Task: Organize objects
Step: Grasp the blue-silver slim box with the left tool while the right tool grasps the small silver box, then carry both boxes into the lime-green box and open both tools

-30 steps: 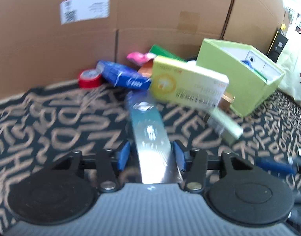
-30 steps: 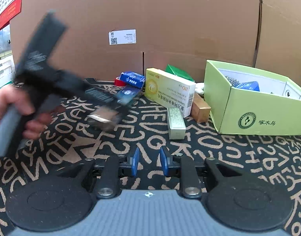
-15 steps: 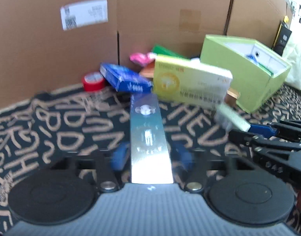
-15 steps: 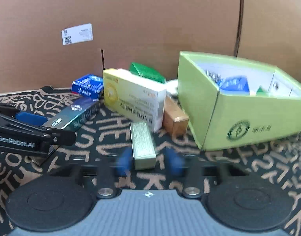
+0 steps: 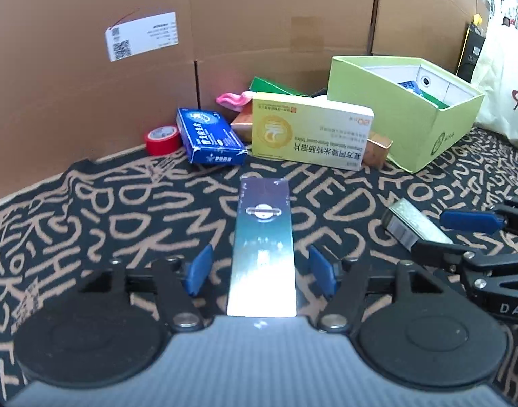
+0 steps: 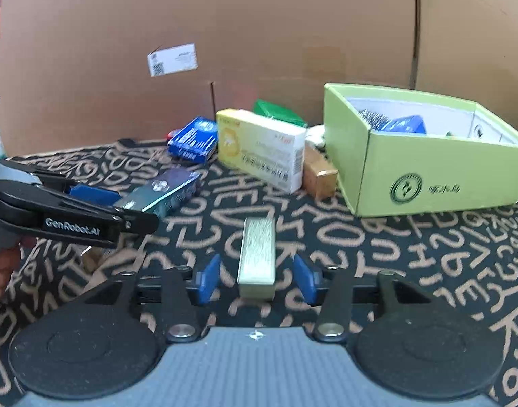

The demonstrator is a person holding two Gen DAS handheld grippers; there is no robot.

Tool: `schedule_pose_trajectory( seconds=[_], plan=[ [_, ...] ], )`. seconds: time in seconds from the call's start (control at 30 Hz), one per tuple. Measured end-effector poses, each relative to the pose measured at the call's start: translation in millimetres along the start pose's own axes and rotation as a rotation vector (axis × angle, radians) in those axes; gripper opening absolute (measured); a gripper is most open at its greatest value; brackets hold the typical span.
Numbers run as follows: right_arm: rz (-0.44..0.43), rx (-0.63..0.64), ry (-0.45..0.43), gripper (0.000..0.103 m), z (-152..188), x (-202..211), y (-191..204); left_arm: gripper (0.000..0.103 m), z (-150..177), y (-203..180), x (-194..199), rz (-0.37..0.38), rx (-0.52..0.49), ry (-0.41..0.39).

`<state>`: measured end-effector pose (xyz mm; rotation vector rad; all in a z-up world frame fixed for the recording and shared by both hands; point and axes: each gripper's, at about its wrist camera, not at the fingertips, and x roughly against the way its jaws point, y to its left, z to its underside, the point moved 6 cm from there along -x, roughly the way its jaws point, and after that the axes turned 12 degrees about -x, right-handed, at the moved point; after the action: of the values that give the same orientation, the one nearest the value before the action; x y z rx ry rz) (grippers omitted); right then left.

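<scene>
Two grippers, one small box apiece, each box lying lengthwise between parted jaws.

Left gripper: jaws have just been opening; blue pads stand clear on both sides of the teal box, gaps visible, no pad pressing. The box's long axis runs straight ahead along the fingers, near end under the camera, far end pointing at the clutter by the cardboard wall. It seems to rest on the lettered cloth, though I cannot be sure from here.

Right gripper: jaws have likewise just been opening; pads astride the near end of the silver box, not touching it. Long axis again straight ahead, box flat on the cloth.

Beyond both: yellow carton, blue packet, small brown box, red tape roll.

Green bin: open-topped, ahead and to the right of both grippers, nearer the right one; already part filled.

Judgement: the right gripper need only close across the silver box's narrow width, then carry it forward and rightward to the bin. The teal box has the longer way to go.
</scene>
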<state>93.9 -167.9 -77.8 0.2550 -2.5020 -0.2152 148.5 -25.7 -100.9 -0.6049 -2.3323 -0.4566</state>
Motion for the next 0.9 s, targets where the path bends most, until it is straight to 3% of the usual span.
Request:
schedule_pose_trajectory(
  seconds=[0.17,0.27,0.3,0.37,0.4,0.53,0.67,0.9],
  plan=[
    [0.007,0.003,0.002,0.052,-4.1,-7.7,1.0,0.063,1.6,0.0,-10.0,-0.007,0.000,0.021],
    [0.010,0.006,0.009,0.046,-2.6,-13.9,3.0,0.067,1.1,0.5,-14.1,-0.012,0.000,0.020],
    [0.010,0.006,0.014,0.037,-1.6,-16.2,3.7,0.065,0.8,0.6,-15.3,-0.012,-0.008,0.016],
    [0.013,0.010,0.025,0.028,1.2,-19.8,4.5,0.046,0.8,0.3,-13.3,0.007,-0.015,0.006],
    [0.014,0.010,0.026,0.027,3.1,-20.6,4.6,0.038,0.3,-0.4,-11.8,0.014,-0.017,0.007],
    [0.003,-0.002,0.016,0.027,5.4,-14.8,4.8,0.038,2.2,-6.4,-5.9,0.009,-0.026,0.011],
    [-0.014,-0.014,-0.013,0.027,3.2,0.5,4.2,0.038,-1.7,-18.8,7.8,0.074,-0.016,-0.014],
    [-0.014,-0.035,-0.104,0.027,-20.8,37.9,-18.6,0.038,-41.7,-47.5,36.1,0.150,-0.049,-0.124]
  ],
)
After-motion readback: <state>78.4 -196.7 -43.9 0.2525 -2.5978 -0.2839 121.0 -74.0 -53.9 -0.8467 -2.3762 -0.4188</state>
